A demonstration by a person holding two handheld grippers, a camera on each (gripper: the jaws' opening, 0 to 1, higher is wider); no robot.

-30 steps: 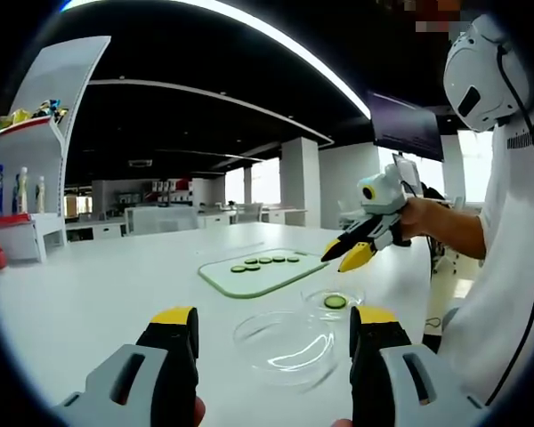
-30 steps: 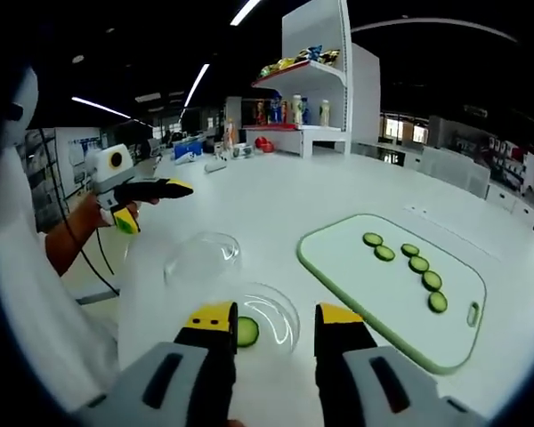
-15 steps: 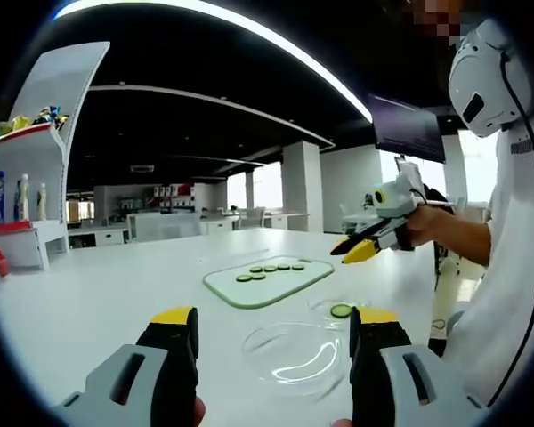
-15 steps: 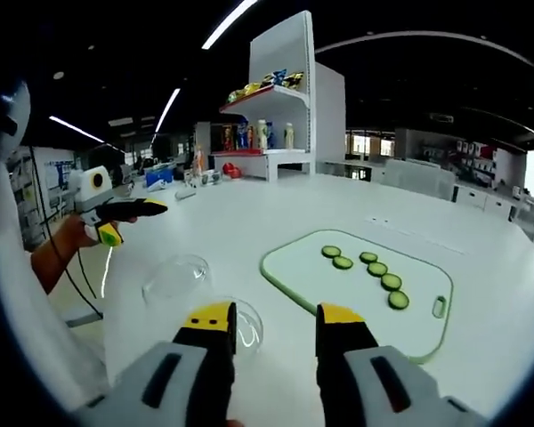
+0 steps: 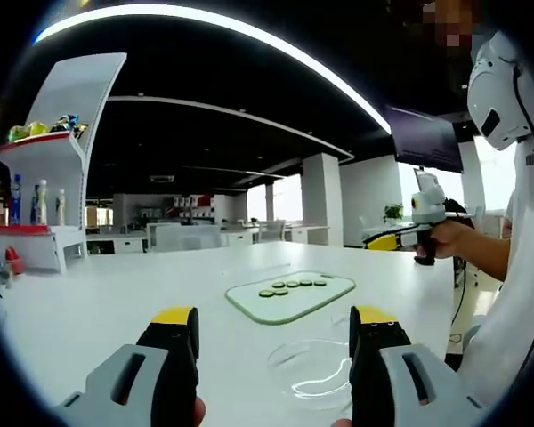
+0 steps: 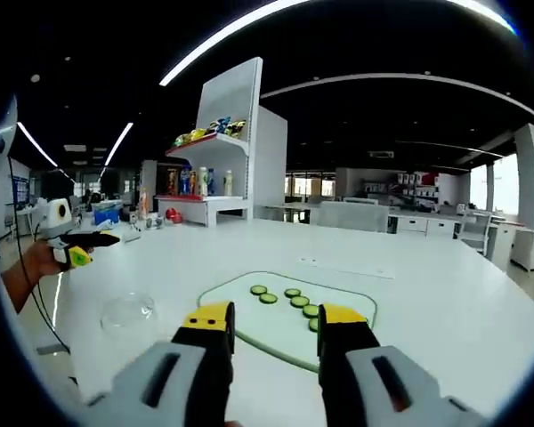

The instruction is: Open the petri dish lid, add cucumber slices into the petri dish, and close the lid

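Note:
My left gripper [image 5: 274, 356] is open and empty, low over the white table [image 5: 98, 311]. Just ahead of its right jaw lies a clear glass petri piece [image 5: 310, 378]; I see no slice in it. Beyond it is a pale green cutting board [image 5: 289, 299] with several cucumber slices [image 5: 290, 286]. A hand holds the right gripper [image 5: 397, 239] in the air at the right, apart from the glass. In the right gripper view, my right gripper [image 6: 274, 342] stands open and empty before the cutting board [image 6: 276, 334] and cucumber slices [image 6: 286, 298]. A clear domed lid [image 6: 129, 310] rests to the left, and the left gripper [image 6: 82, 241] is held far left.
A white shelf unit [image 6: 221, 151] with bottles and snack packs stands at the table's far side. The person's white sleeve [image 5: 516, 294] fills the right of the left gripper view. Bare white tabletop [image 6: 445, 320] spreads around the board.
Both grippers have drawn back and levelled, so both views look higher across the room. The right gripper has moved off from the dish, and the dish holding a slice is out of sight.

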